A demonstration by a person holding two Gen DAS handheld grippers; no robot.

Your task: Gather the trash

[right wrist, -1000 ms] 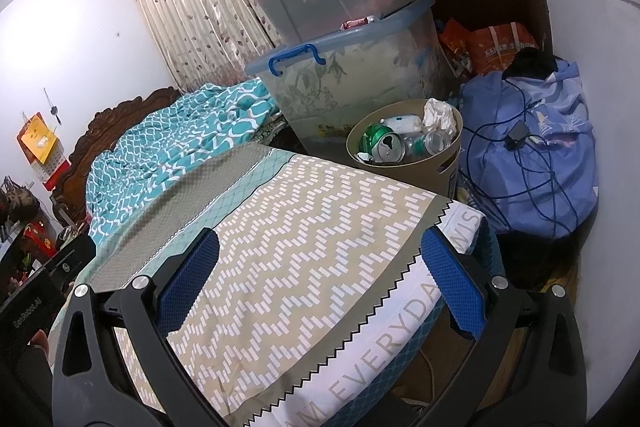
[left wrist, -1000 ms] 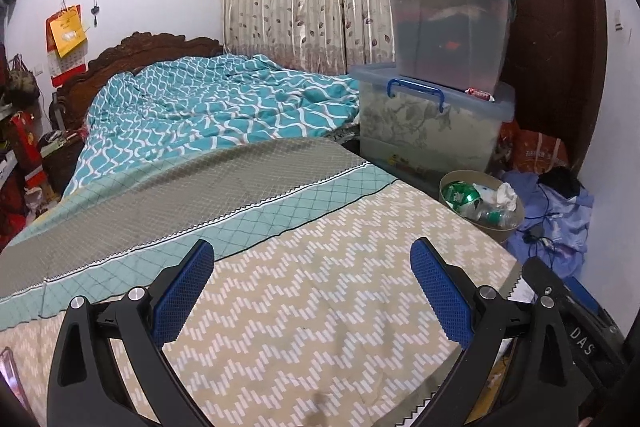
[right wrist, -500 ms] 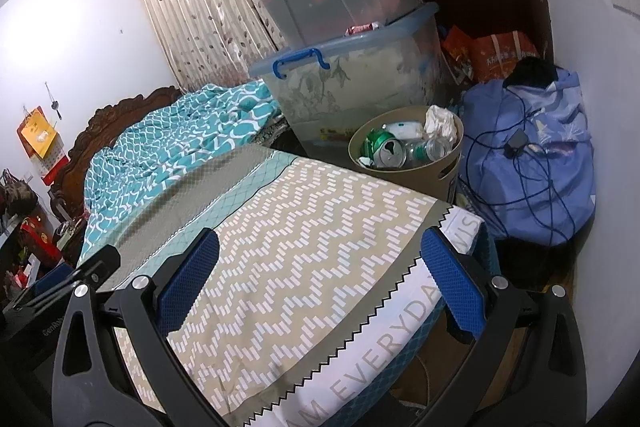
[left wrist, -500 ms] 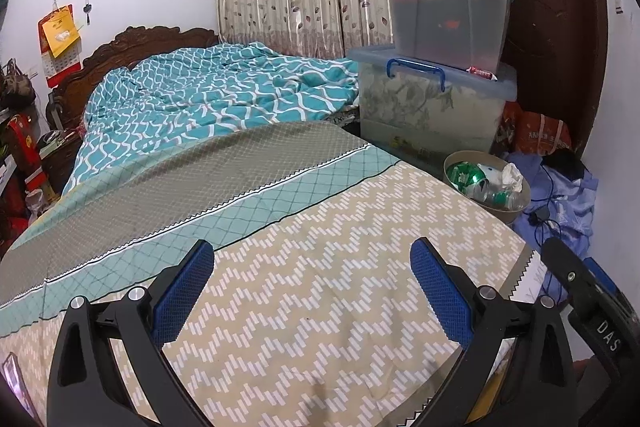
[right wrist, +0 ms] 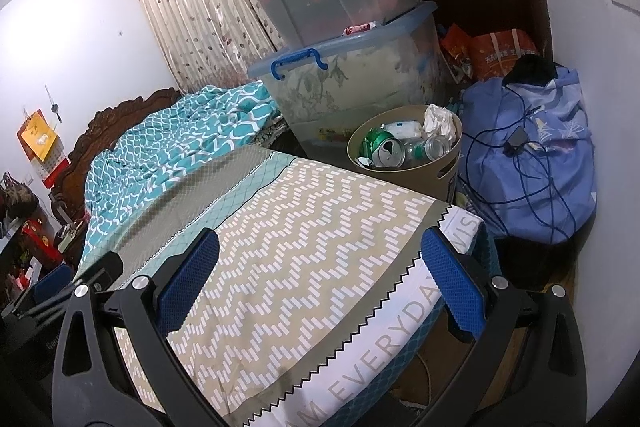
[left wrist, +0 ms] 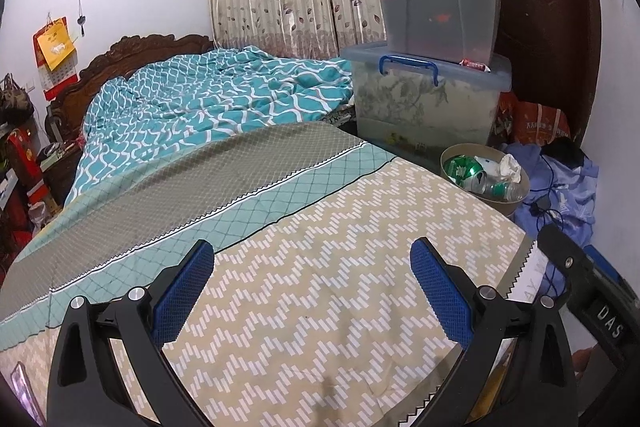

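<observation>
A tan round trash bin (right wrist: 438, 173) stands on the floor beside the foot corner of the bed and shows again as the bin (left wrist: 516, 201) in the left wrist view. It holds a green can (right wrist: 380, 143), clear plastic bottles (right wrist: 430, 147) and crumpled white paper (right wrist: 440, 119). My left gripper (left wrist: 310, 291) hovers open over the zigzag-patterned bedspread (left wrist: 320, 267), nothing between its blue pads. My right gripper (right wrist: 320, 281) is open too, over the bed's foot corner, empty. The right gripper's body also shows at the left view's right edge.
Stacked clear storage boxes (right wrist: 340, 67) stand behind the bin against a dark wooden door. A blue fabric bundle with cables (right wrist: 532, 163) lies on the floor to the right. A teal quilt (left wrist: 208, 99) is bunched near the carved headboard. Clutter fills the far left side.
Both grippers have risen and tilted slightly, so the bin and boxes sit lower in view. Both stay open and empty.
</observation>
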